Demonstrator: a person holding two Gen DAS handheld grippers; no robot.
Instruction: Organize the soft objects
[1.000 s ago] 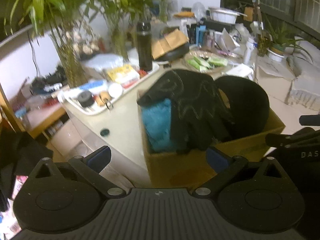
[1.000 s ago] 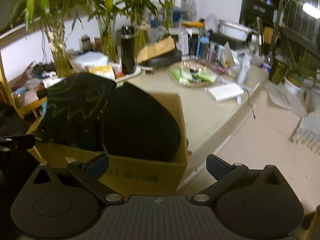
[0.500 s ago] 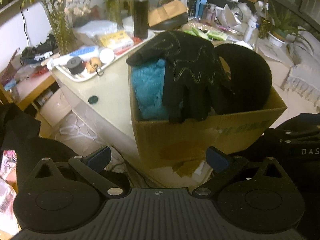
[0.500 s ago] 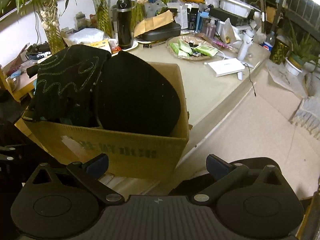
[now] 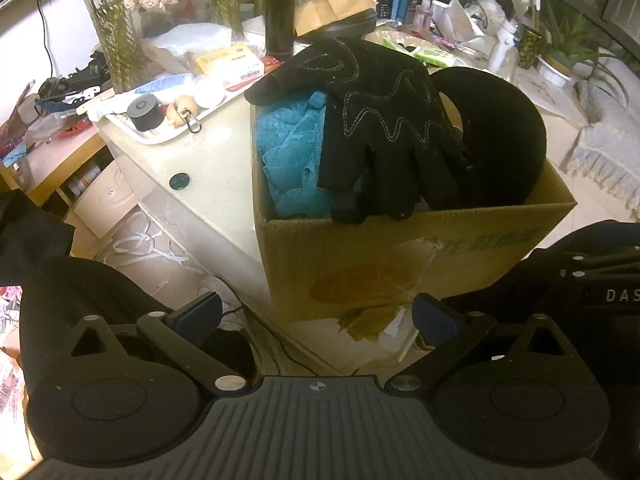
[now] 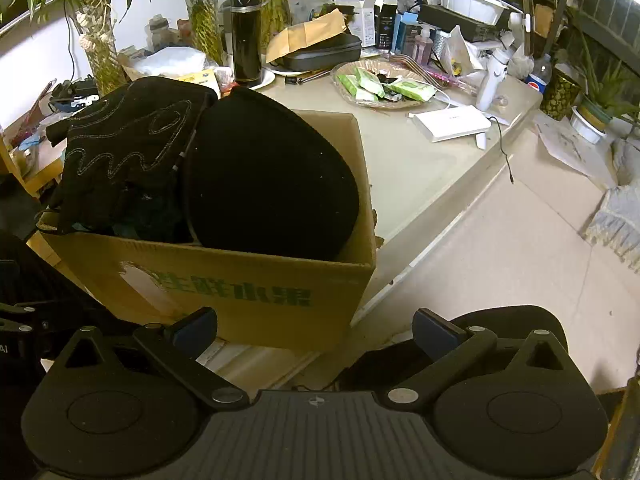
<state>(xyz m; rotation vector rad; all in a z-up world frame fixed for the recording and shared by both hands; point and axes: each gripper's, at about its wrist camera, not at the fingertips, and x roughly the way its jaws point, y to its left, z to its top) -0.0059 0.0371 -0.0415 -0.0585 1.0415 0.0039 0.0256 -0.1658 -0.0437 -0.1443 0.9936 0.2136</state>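
Note:
A cardboard box (image 5: 400, 256) stands at the near corner of a pale table; it also shows in the right wrist view (image 6: 240, 284). In it lie a black stitched glove (image 5: 384, 120), a blue fluffy cloth (image 5: 292, 152) and a black round cushion (image 5: 504, 136). The glove (image 6: 124, 148) and cushion (image 6: 268, 184) also show in the right wrist view. My left gripper (image 5: 316, 316) is open and empty, below and in front of the box. My right gripper (image 6: 316, 328) is open and empty, in front of the box's near wall.
A tray (image 5: 168, 136) of small items, a black flask (image 5: 280, 8), plant vases (image 5: 116, 40), a snack dish (image 6: 380, 88) and a white box (image 6: 452, 122) crowd the table. The floor (image 6: 520, 248) lies to the right. A wooden shelf (image 5: 52, 156) stands at left.
Both grippers have drawn back and down from the box, which now sits higher and farther in both views. Both stay open and empty. The box contents have not moved.

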